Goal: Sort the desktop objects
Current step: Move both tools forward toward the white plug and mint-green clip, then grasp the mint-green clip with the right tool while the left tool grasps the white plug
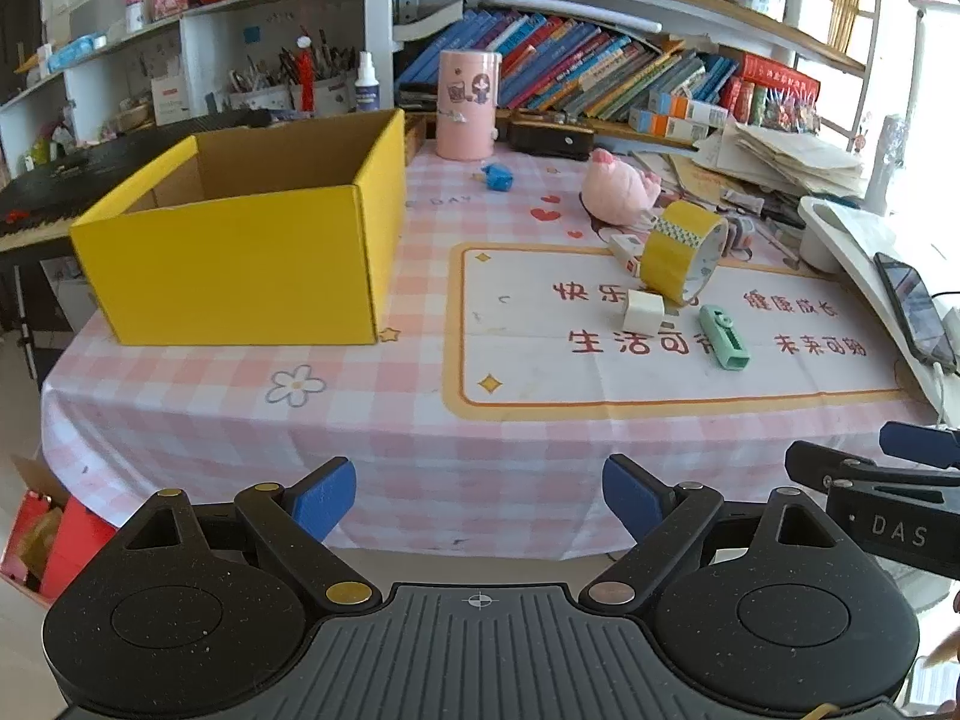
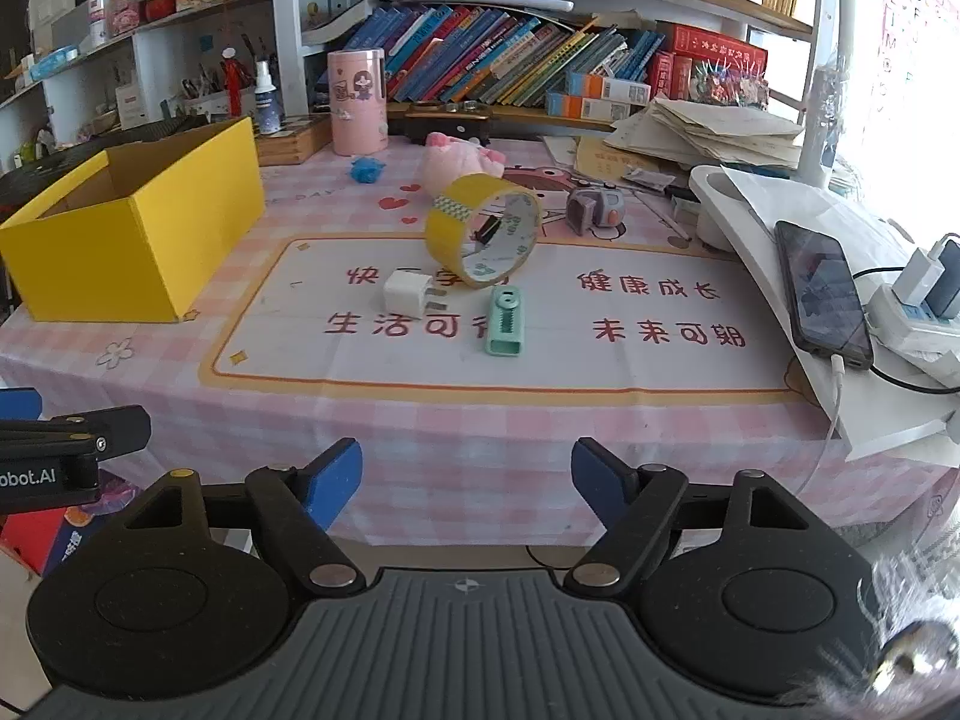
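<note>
You have an open yellow cardboard box (image 1: 240, 258) standing empty at the left of the checked cloth. Right of it, a yellow tape roll (image 2: 480, 234) stands tilted on edge, leaning over a white charger plug (image 2: 408, 294). Just beside them a mint-green tool (image 2: 506, 321), perhaps a small cutter, lies flat. Farther back a pink plush toy (image 1: 618, 186) rests.

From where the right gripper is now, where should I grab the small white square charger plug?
Grip the small white square charger plug across its two flat side faces, coming down from the near edge of the table. Its prongs point right toward the mint green stapler-like tool, so avoid that end.
</note>
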